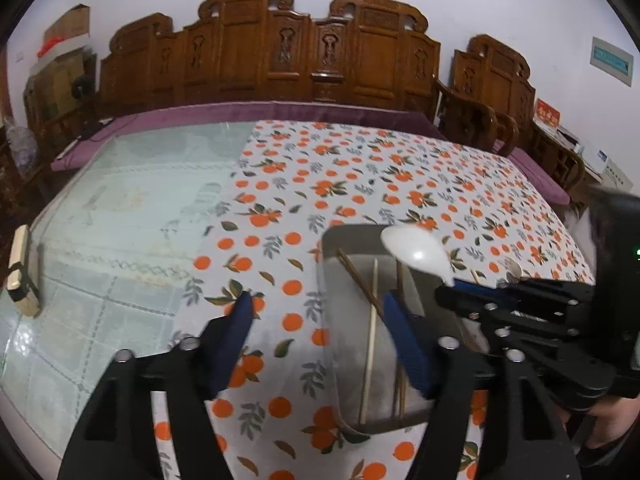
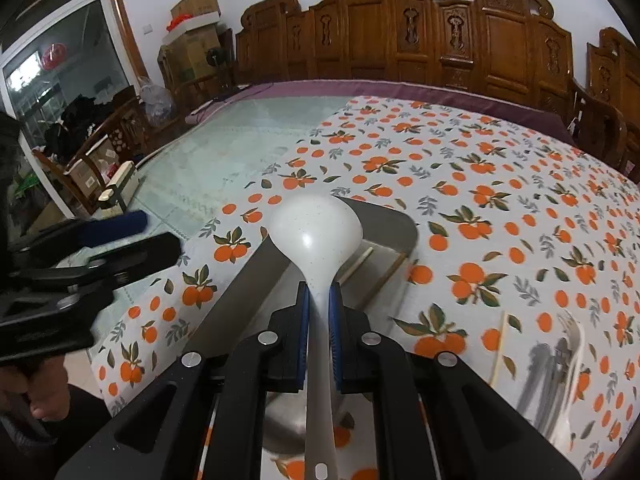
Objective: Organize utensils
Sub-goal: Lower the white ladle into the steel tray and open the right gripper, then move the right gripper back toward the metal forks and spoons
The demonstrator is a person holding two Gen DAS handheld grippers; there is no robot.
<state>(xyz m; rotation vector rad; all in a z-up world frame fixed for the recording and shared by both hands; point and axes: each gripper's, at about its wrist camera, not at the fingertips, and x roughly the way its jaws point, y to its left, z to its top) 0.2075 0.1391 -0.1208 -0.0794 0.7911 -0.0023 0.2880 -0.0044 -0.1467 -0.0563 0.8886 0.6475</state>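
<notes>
A grey metal tray lies on the orange-print tablecloth and holds several chopsticks. My right gripper is shut on the handle of a white spoon and holds its bowl above the tray. The spoon and right gripper also show in the left wrist view, over the tray's right side. My left gripper is open and empty, its right finger over the tray, its left finger over the cloth. It shows at the left in the right wrist view.
A metal fork and a loose chopstick lie on the cloth right of the tray. A small box sits at the table's left edge. Carved wooden chairs stand behind the table.
</notes>
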